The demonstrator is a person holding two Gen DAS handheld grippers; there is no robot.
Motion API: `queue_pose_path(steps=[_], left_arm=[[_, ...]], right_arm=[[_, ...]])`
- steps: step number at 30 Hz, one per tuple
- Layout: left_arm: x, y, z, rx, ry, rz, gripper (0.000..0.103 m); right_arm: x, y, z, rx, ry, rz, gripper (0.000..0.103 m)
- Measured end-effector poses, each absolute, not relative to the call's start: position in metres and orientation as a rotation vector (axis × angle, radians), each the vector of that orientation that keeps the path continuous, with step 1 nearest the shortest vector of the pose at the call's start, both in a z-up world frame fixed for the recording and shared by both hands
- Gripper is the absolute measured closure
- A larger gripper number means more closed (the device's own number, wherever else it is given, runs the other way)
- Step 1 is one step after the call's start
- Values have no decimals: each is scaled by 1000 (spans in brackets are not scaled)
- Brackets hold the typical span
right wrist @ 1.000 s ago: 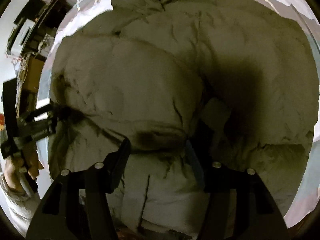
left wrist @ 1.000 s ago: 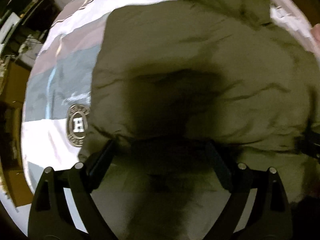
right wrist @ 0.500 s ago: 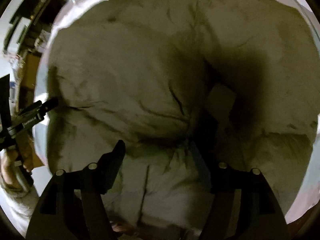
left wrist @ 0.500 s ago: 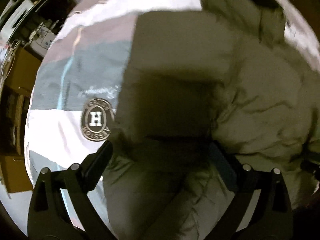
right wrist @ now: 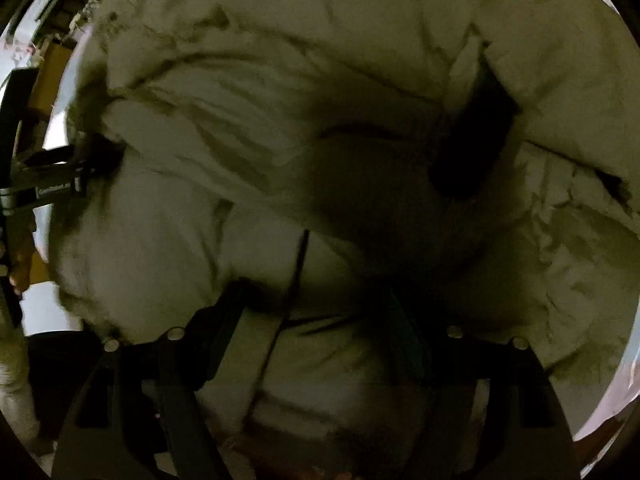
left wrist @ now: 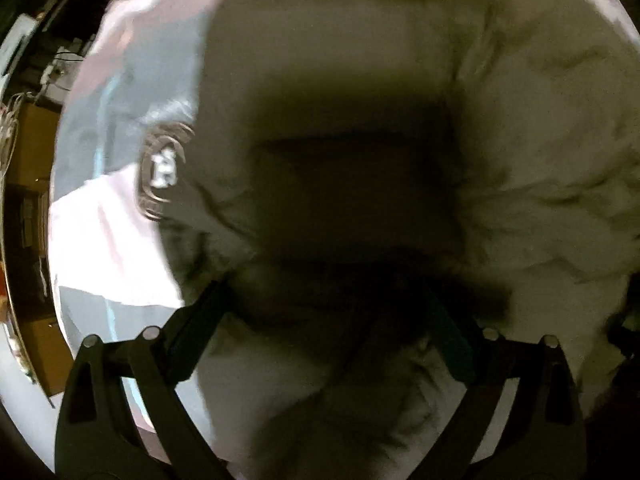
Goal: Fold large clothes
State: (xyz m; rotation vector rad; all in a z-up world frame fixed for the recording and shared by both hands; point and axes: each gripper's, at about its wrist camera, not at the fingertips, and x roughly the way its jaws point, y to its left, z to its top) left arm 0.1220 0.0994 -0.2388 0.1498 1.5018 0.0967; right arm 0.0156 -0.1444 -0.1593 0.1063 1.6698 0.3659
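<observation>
A puffy olive jacket (left wrist: 400, 80) lies spread on a striped bed cover (left wrist: 108, 240) and fills both views. My left gripper (left wrist: 326, 320) points straight down over its left edge. The jaws stand wide with shadowed fabric bulging below and between them. The right gripper (right wrist: 316, 320) hovers over the jacket's middle (right wrist: 240, 120), where a folded part overlaps the body. Its jaws are opening, and the fabric with a dark zip line (right wrist: 298, 264) lies loose between them. A dark sleeve opening (right wrist: 472, 140) shows at the upper right. The left gripper (right wrist: 96, 160) also appears at the jacket's left edge.
A round badge with an H (left wrist: 160, 172) is printed on the cover, partly under the jacket's edge. Brown furniture and cables (left wrist: 28, 152) stand beyond the bed's left side. A person's hand and pale sleeve (right wrist: 12, 360) show at the far left.
The right jaws have spread wider over the jacket. The left view has shifted and the jacket's edge now overlaps the round badge. Both cameras sit closer to the fabric.
</observation>
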Motion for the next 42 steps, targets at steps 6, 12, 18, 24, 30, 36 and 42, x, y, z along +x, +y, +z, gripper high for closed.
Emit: queue_pose_path(steps=[6,12,18,24,30,36,42], left_arm=[[94,52,-196,244,1357,-74,6],[82,17,-243,429,1498,-154,6],[74,30,-196,281,1404,-193,6],[43,39,-250,382,1537,-201,4],[9,63,-273,389,1582,-170,3],[4,72,-237,332,1463,-158,6],[0,92,-275,334,1595,-101,2]], right_arm=[[19,-174,-140,-44,1533,193,25],[29,-160,-177,-127,1671,226,15],[36,-180,-123,94,1524,285,14],[-15,-206,-183,-30,1623,200,13],[-42,-228,-181,-38,1603,139,9],[-25,-258,-137,42,1431,72,10],[-9,-312,-183,4,1595,-183,4]])
